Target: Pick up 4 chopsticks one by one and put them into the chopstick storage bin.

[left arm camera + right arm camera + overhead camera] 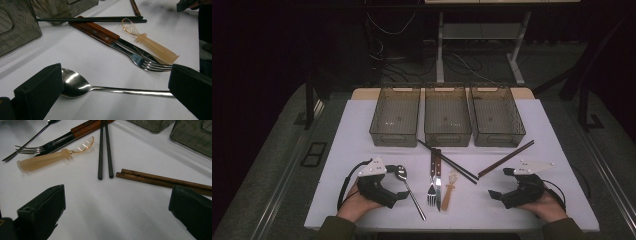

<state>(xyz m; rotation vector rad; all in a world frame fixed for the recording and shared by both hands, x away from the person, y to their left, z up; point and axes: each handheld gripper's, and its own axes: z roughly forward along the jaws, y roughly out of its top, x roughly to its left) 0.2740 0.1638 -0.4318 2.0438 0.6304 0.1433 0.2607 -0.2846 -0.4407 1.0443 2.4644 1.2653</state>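
Plainly, the biggest risk sits with the metal spoon (100, 88): it lies flat on the white table (352, 145), its thin handle running across the gap of the left gripper (388, 194), jaws spread as wide as they go and holding nothing. A low, smooth handle like that could skid out from under the pads, or tip up at the bowl if pinched off-centre. Next, crowding: the wood-handled fork (432, 181) and knife (438, 180) lie touching side by side near the spoon, with the translucent baby spoon (450, 187) just beside them; a sweeping approach could knock them. The right gripper (508, 196), likewise fully open and empty, rests near the brown chopsticks (162, 180); these and the black chopsticks (105, 150) are round and may roll if nudged.

Surface: white, matte, uncluttered edges. Three smoky plastic bins (447, 116) stand in a row at the far side. Room: dark, carpeted floor, cables and desk legs behind.
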